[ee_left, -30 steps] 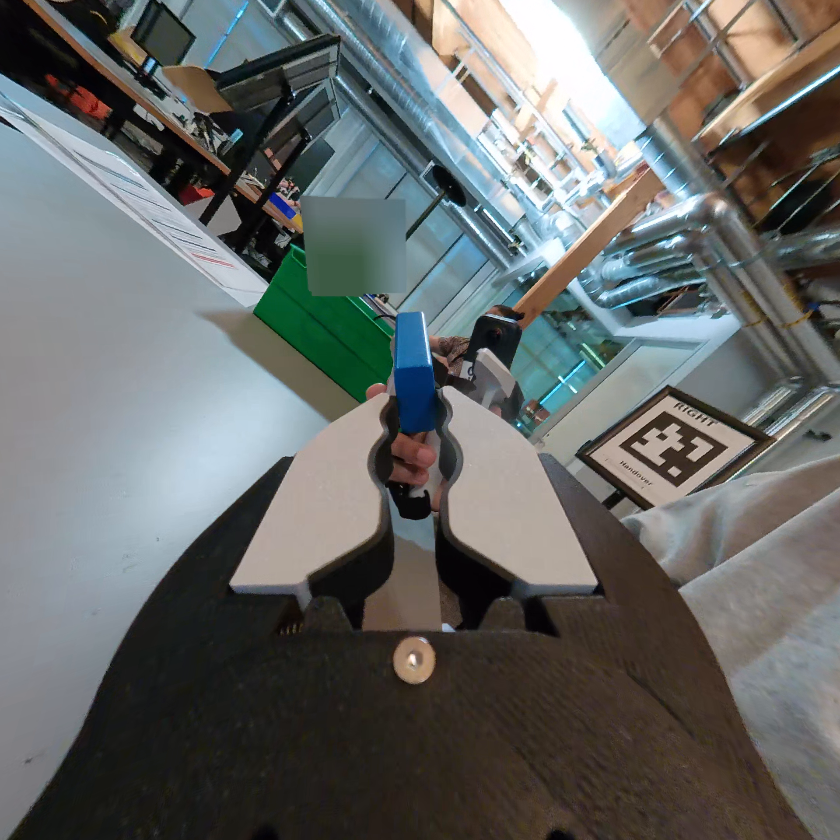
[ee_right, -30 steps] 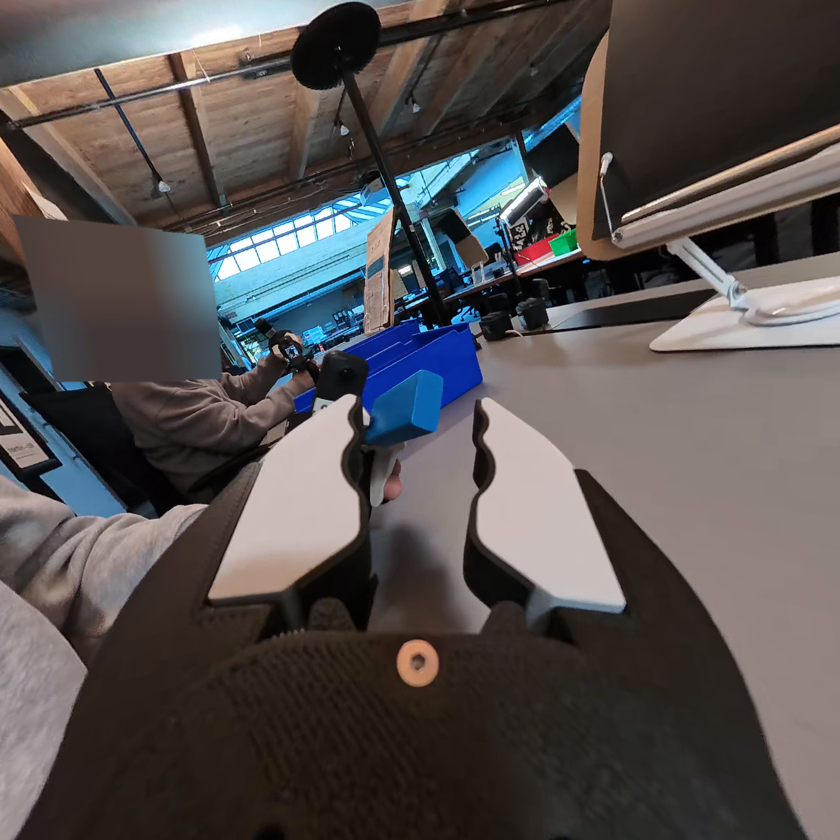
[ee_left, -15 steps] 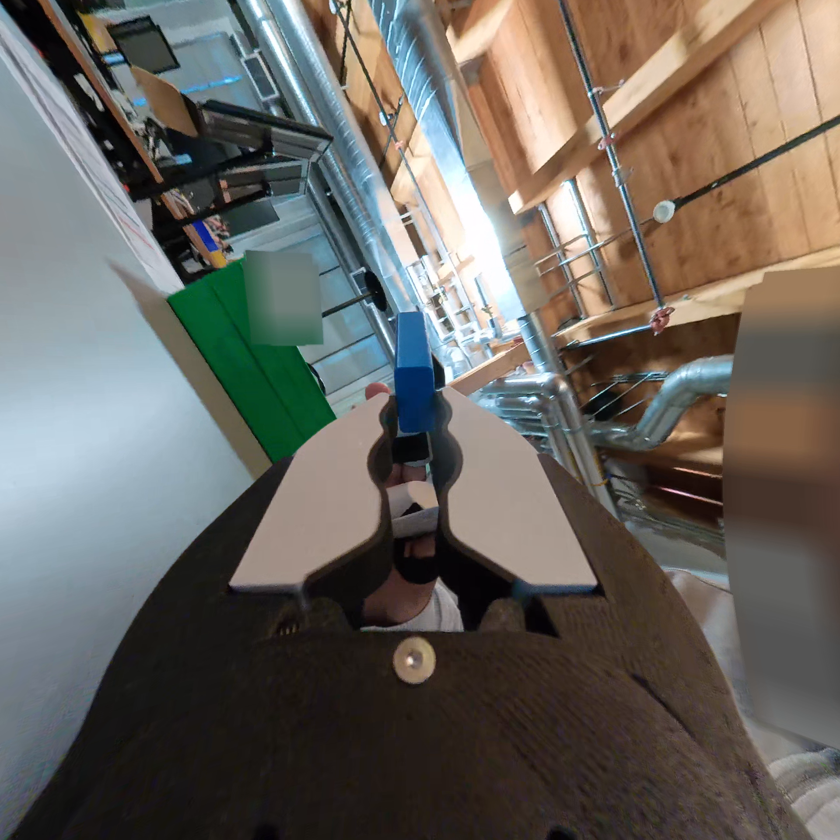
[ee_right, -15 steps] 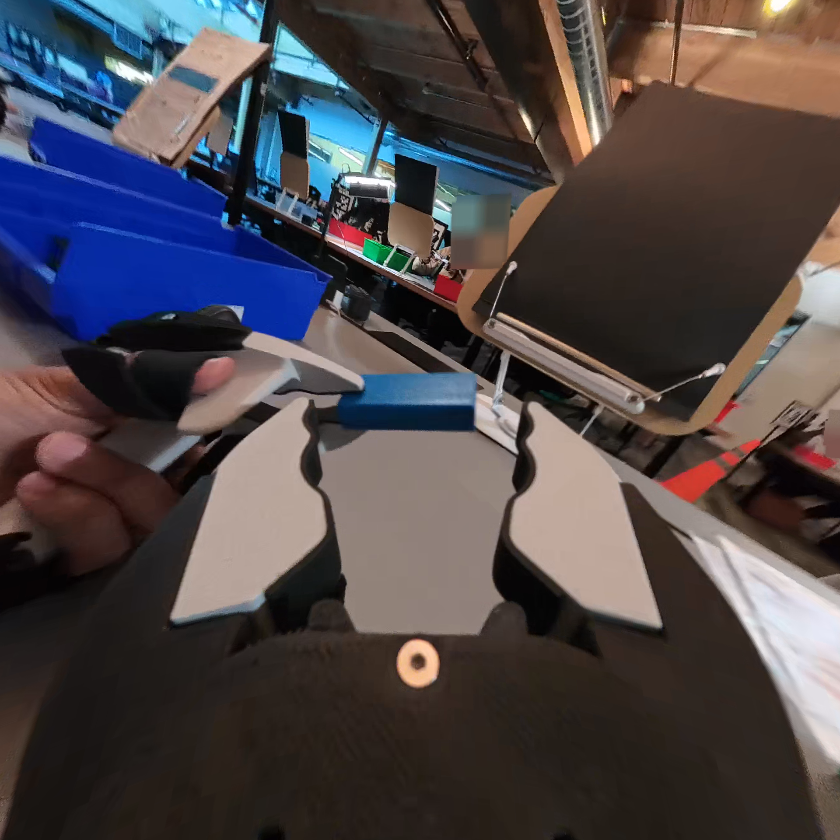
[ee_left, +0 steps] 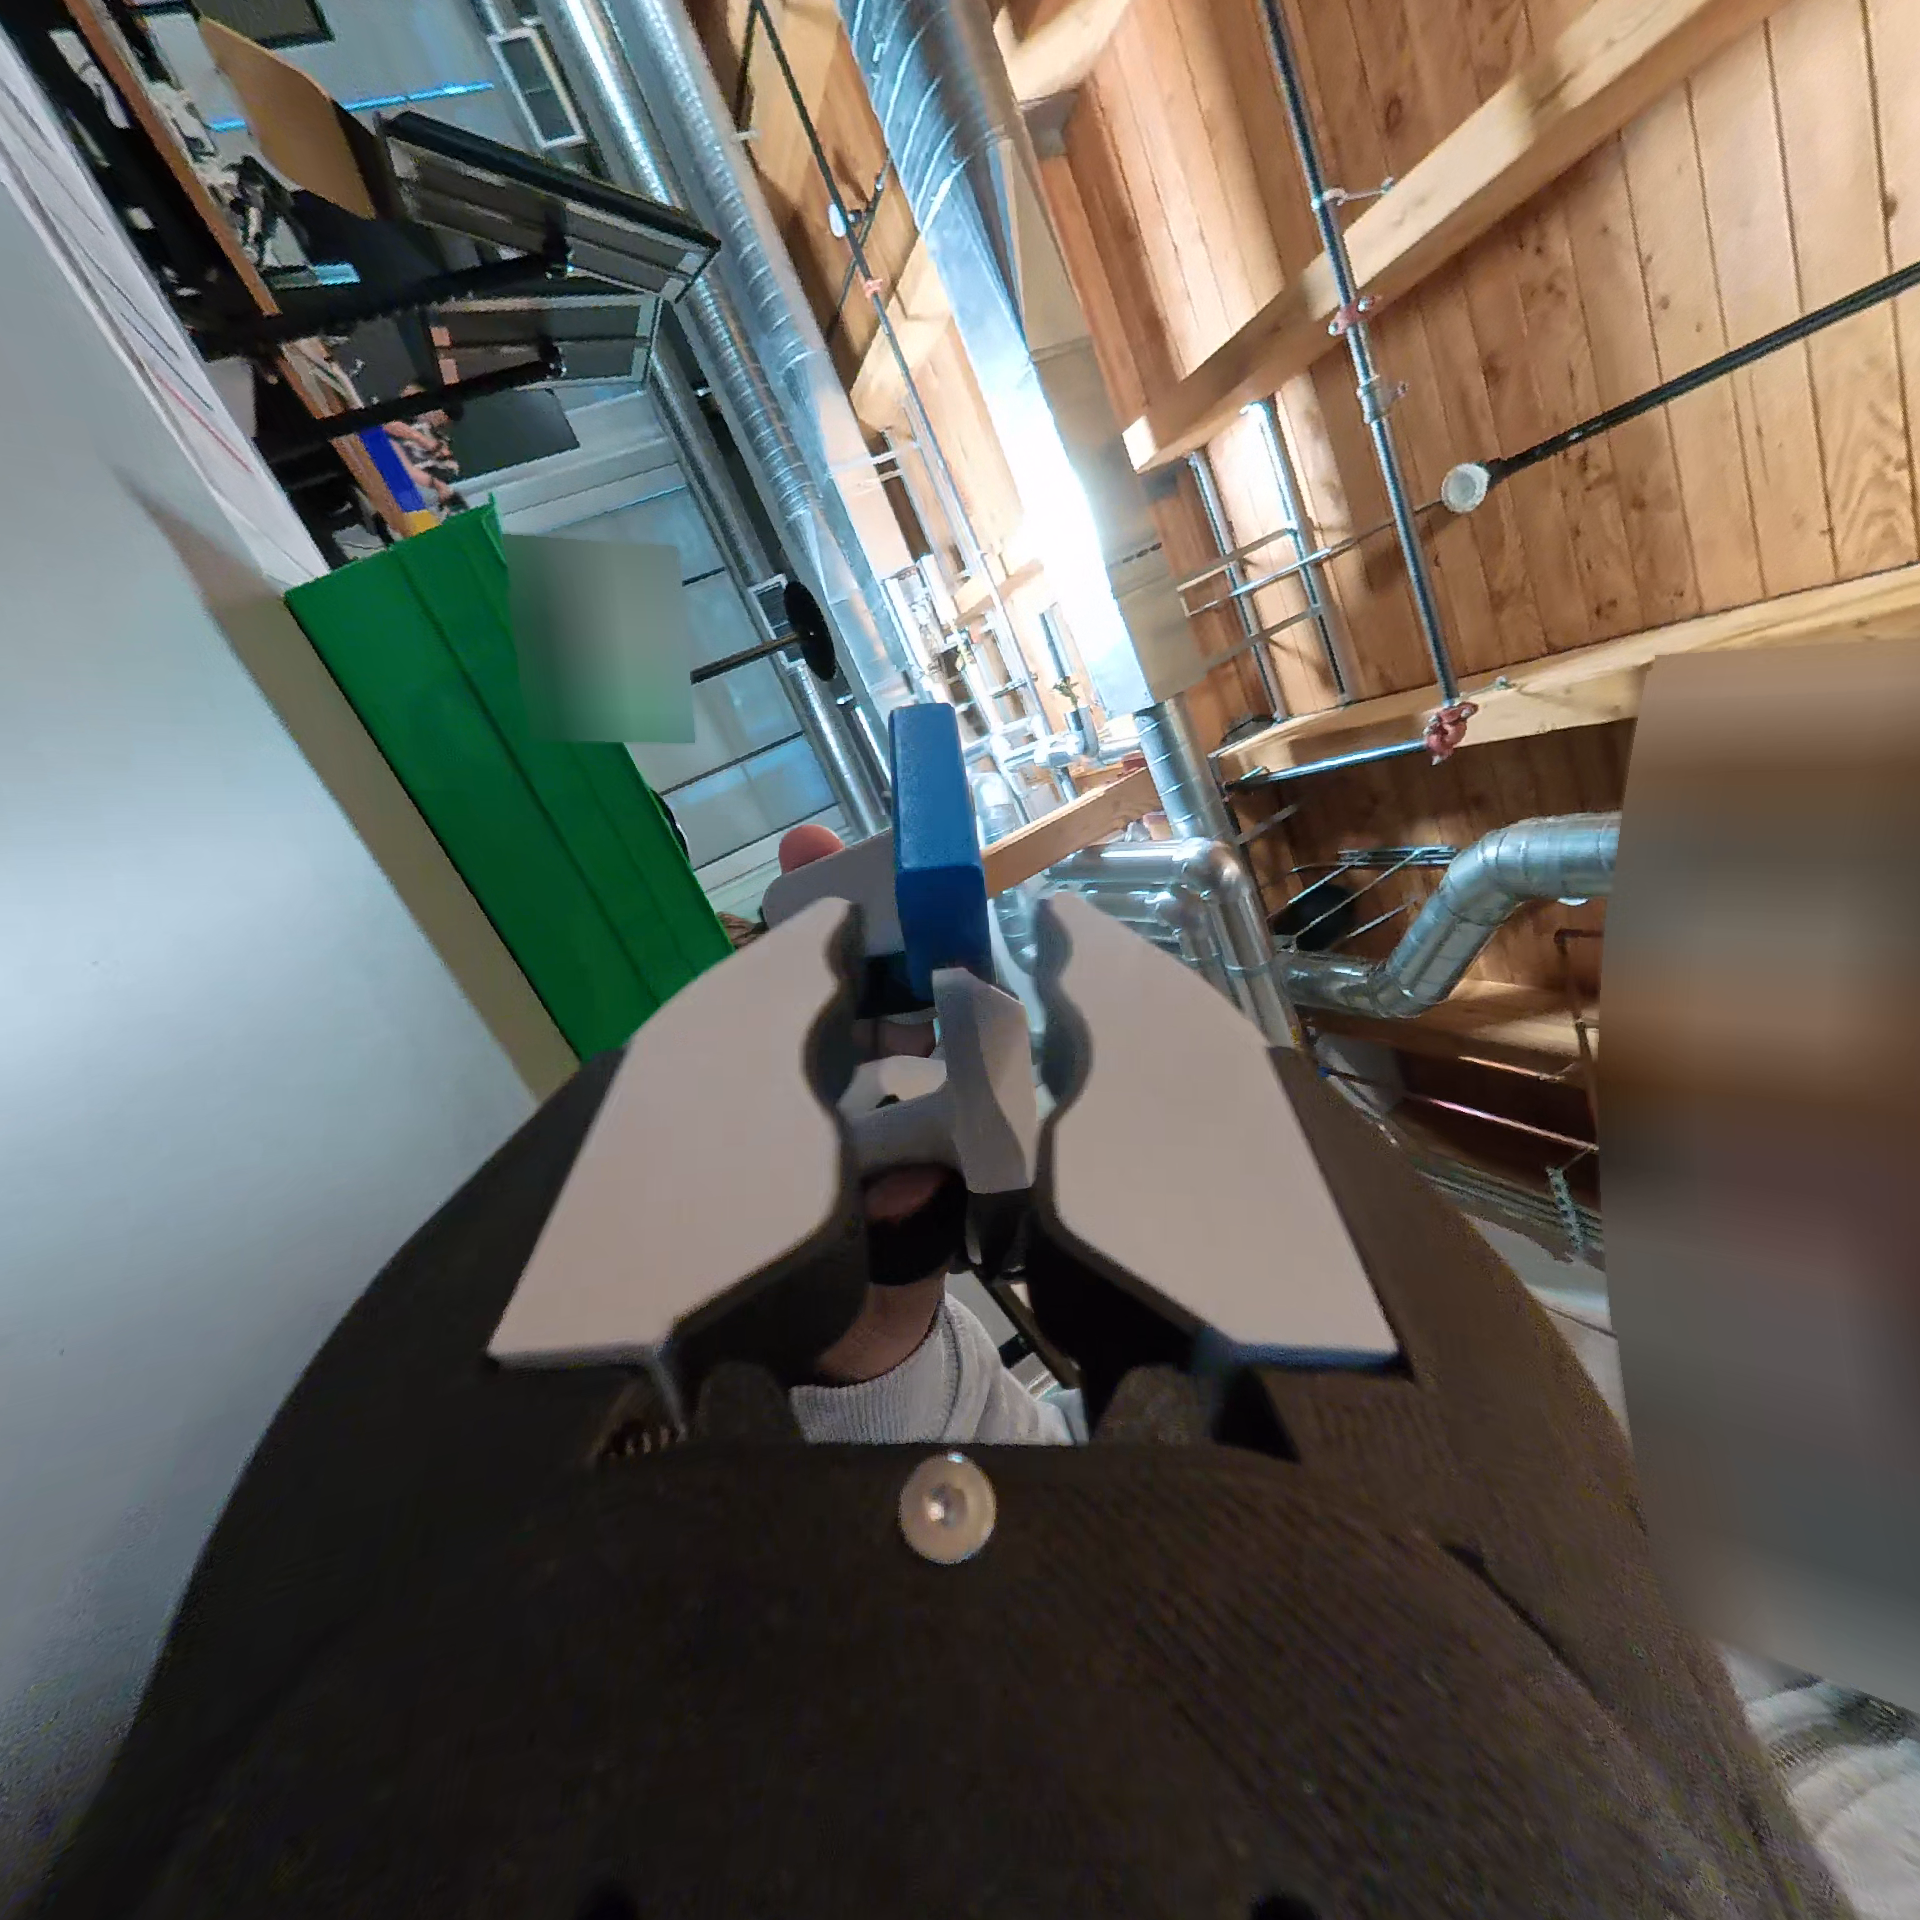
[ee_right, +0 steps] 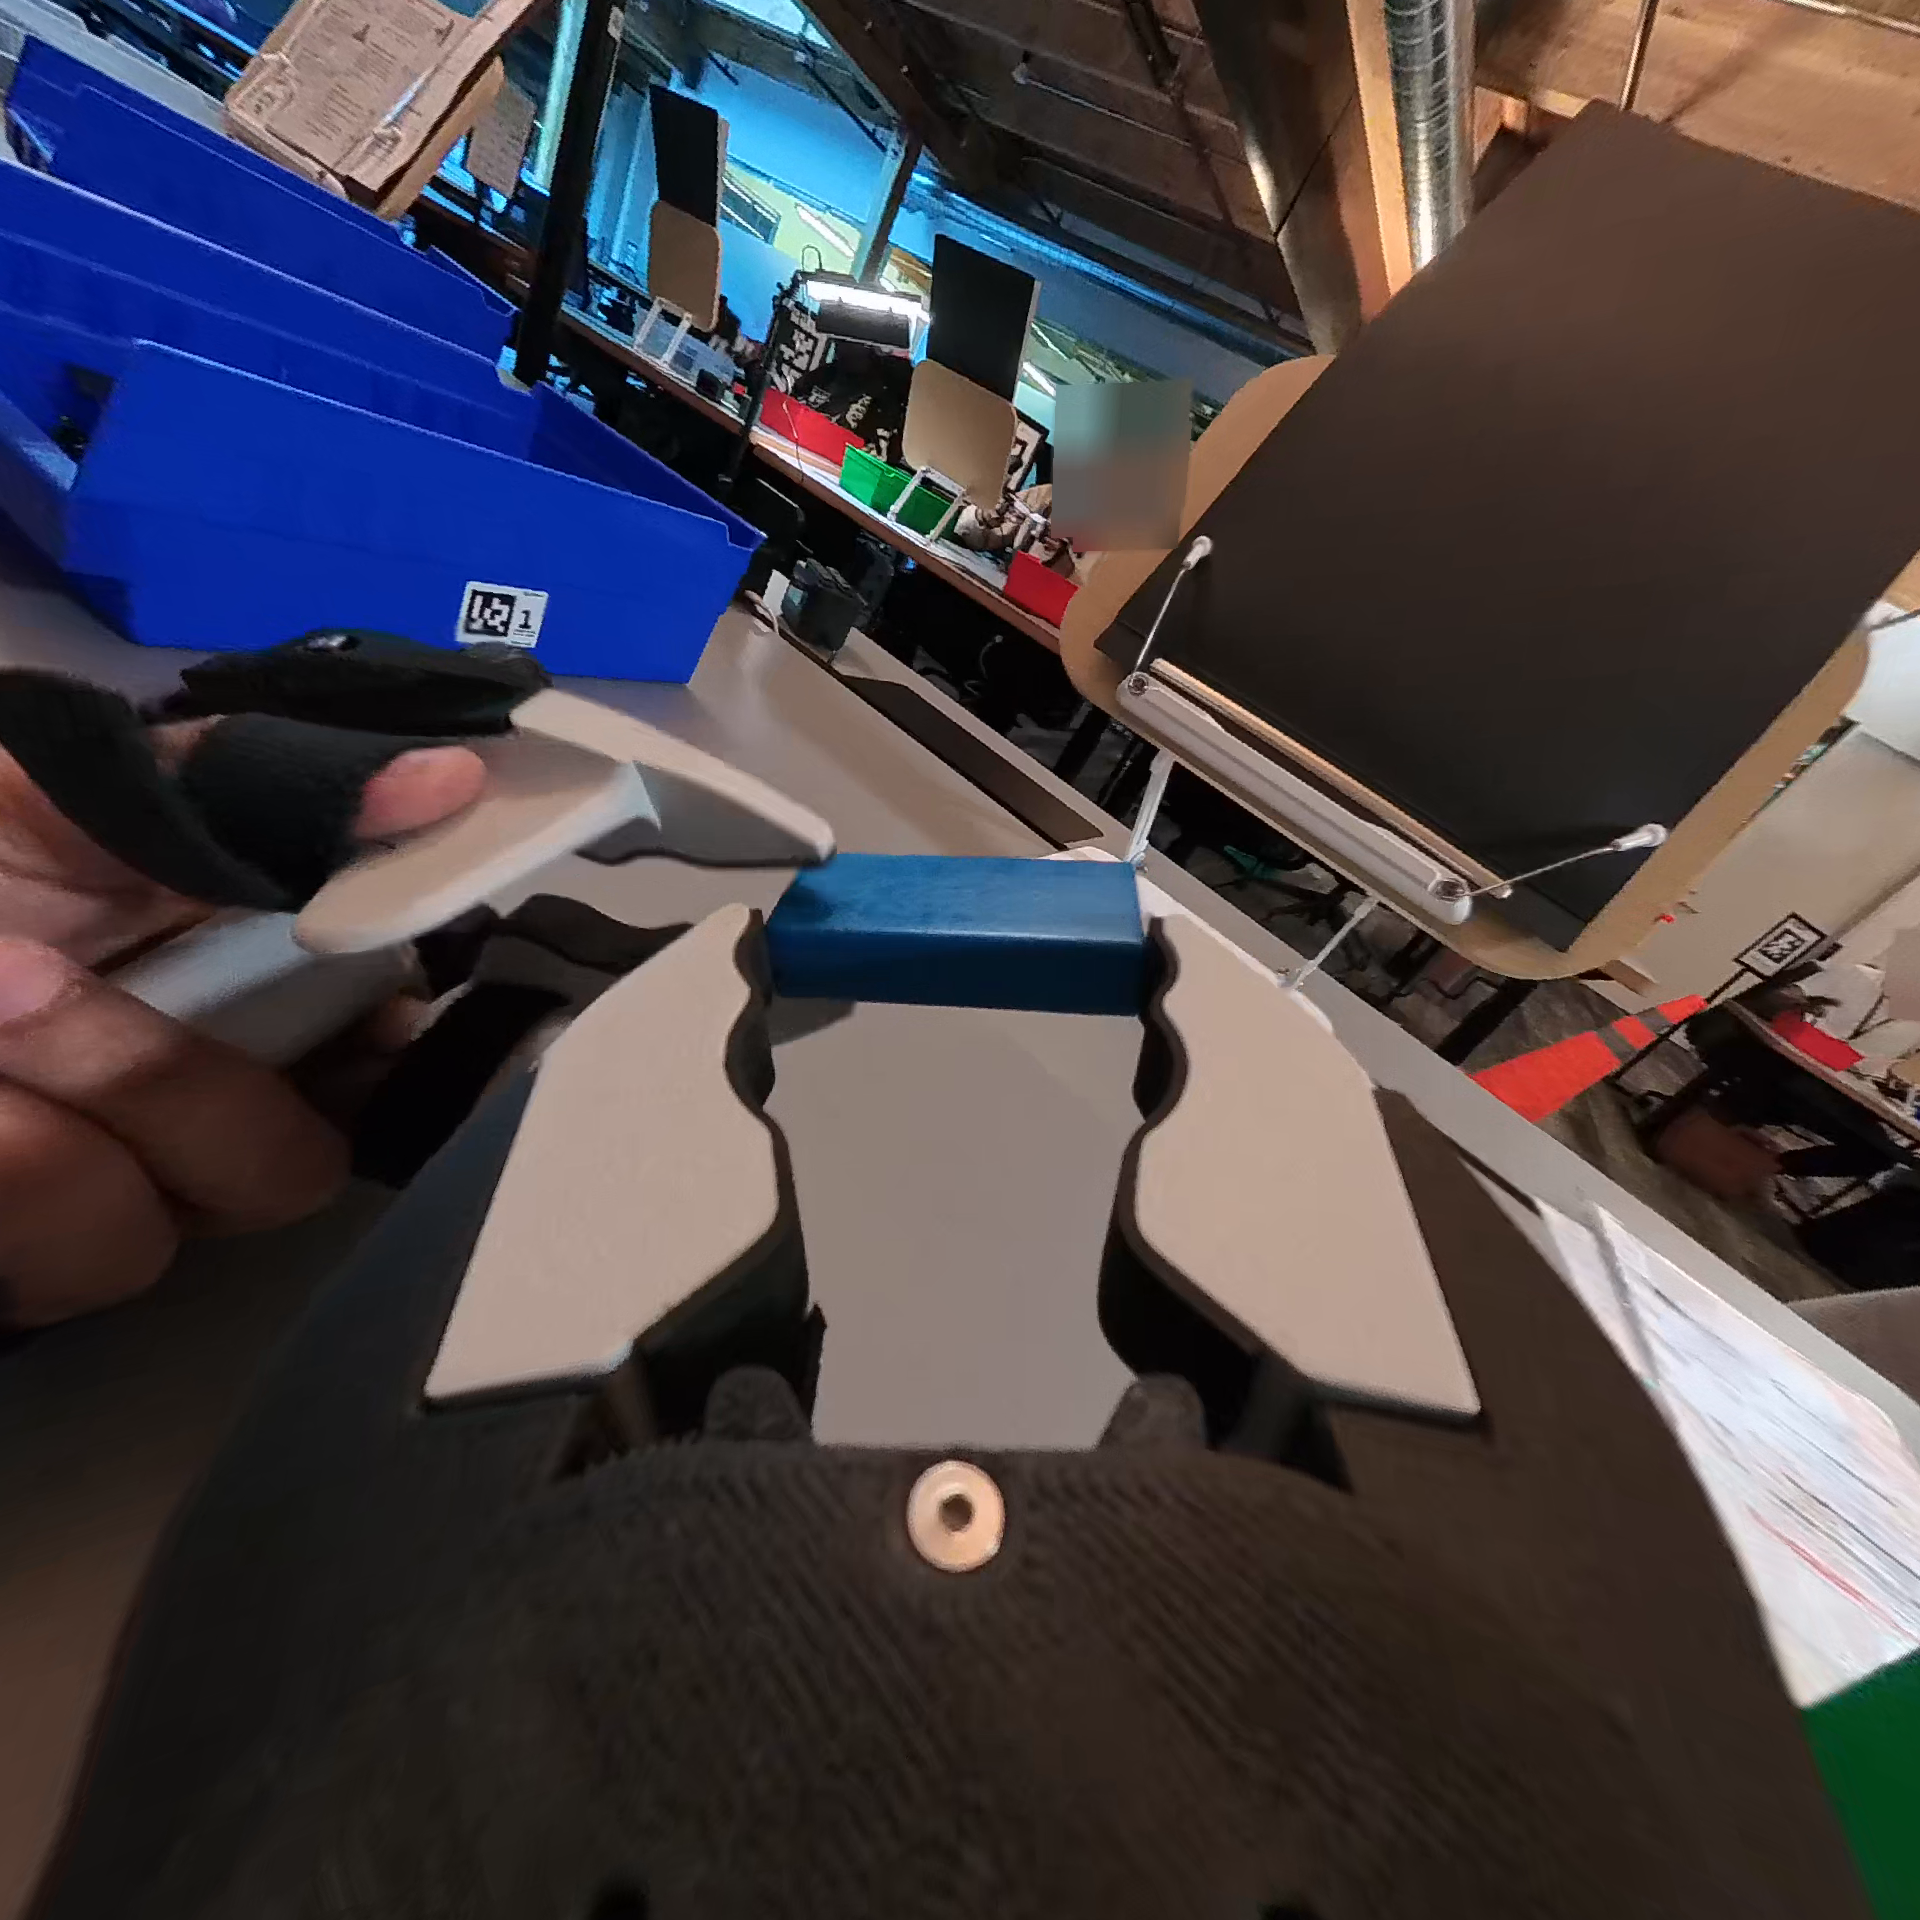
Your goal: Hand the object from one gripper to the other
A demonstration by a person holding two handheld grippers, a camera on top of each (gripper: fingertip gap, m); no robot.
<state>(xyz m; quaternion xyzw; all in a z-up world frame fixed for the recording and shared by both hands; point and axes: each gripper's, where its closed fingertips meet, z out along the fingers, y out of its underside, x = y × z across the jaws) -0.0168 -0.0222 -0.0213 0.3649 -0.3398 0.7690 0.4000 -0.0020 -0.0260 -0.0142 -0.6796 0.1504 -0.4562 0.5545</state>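
A rectangular blue block (ee_right: 956,940), matte with squared edges, spans the gap between the wavy-edged fingertips of the right gripper (ee_right: 954,966), whose flat grey fingers (ee_right: 623,1164) clamp it by its two short ends above the smooth grey tabletop (ee_right: 935,748). At left in the right wrist view, a bare hand (ee_right: 135,1091) in a black fingerless knit glove holds the left gripper (ee_right: 665,831), its pale tapered tip just touching the block's upper left corner. In the left wrist view the same block (ee_left: 935,862) stands on end beyond the left gripper (ee_left: 948,940), whose grey fingers (ee_left: 717,1143) sit apart with a gap on either side of it. Blue plastic bins (ee_right: 395,530) line the table behind; a green bin (ee_left: 499,790) rests against its edge.
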